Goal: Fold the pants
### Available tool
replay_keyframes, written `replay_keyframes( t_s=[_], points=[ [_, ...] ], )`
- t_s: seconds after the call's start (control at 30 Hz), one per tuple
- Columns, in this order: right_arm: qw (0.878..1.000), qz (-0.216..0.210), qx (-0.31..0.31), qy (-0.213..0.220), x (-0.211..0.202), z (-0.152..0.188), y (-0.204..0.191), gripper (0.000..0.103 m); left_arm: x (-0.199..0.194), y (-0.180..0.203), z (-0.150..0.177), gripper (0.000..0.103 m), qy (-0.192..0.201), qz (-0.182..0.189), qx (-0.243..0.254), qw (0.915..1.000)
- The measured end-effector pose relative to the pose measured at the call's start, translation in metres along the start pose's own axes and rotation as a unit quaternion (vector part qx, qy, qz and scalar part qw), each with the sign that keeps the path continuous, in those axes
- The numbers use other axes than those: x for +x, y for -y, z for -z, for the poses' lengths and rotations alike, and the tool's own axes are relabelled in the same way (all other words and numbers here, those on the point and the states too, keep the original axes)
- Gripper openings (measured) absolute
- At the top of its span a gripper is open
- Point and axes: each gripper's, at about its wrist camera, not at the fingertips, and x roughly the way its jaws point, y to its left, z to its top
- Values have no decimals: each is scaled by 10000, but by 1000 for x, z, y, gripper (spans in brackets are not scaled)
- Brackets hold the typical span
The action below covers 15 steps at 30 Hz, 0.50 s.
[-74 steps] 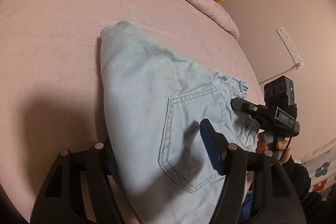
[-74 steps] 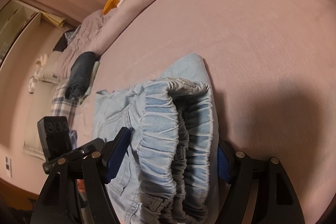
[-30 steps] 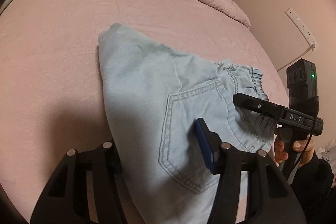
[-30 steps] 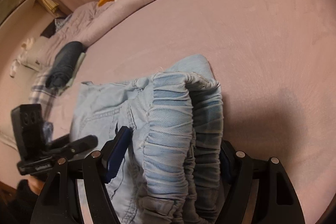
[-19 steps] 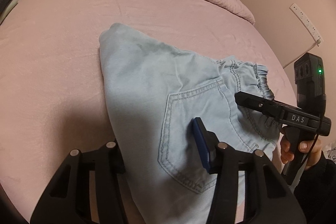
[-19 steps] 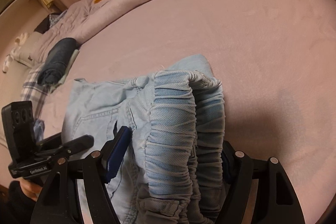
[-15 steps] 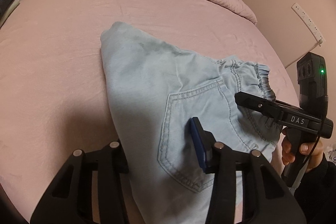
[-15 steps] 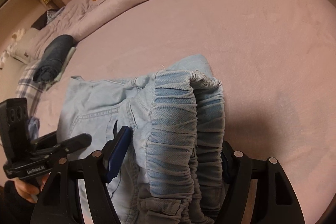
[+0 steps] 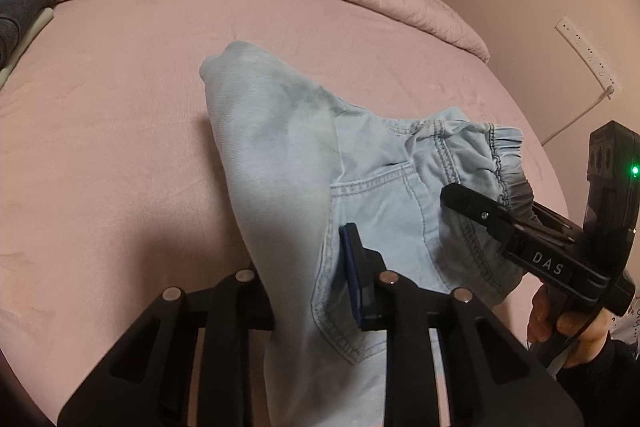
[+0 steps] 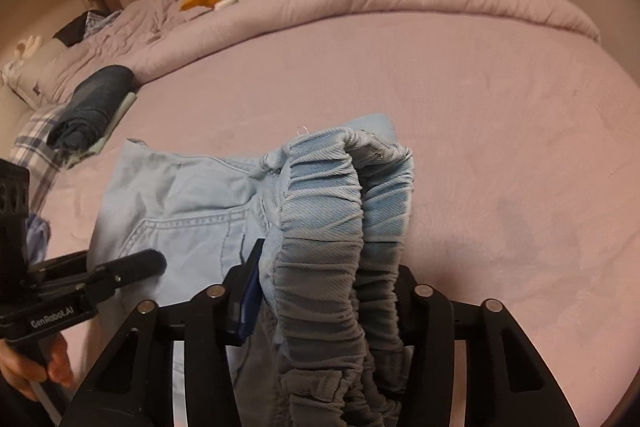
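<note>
The pants (image 9: 304, 163) lie on the bed (image 9: 120, 107), already doubled, and I hold both near corners lifted to carry them over. My right gripper (image 10: 328, 291) is clamped on the waistband (image 10: 332, 211), the bulkiest part. My left gripper (image 9: 308, 291) pinches the pocket side so the layers stay together.

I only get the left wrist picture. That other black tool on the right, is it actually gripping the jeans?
Observer: Yes. The right wrist view shows the gathered waistband of the pants bunched double between the right gripper's fingers.
Visitor: What's the dark roll at my far left?
Observer: A folded dark garment. It lies on a plaid cloth that your view misses.
Visitor: And my own tool?
Observer: Seen from the side, the left gripper carries a label reading "GenRobot.AI".
</note>
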Motion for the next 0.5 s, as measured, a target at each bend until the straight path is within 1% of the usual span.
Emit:
replay_keyframes(
  t_s=[0.13,0.3,0.5],
  points=[
    [9998,44,-43,181,-9,1,-7,45,-10,3,3,21,59,13,-20,10000],
    [9992,84,-153,367,-22,8,-19,43,-27,10,7,21,181,-12,40,9998],
    [9983,-23,-249,529,-38,12,-37,43,-49,16,13,21,408,29,136,9991]
  ],
)
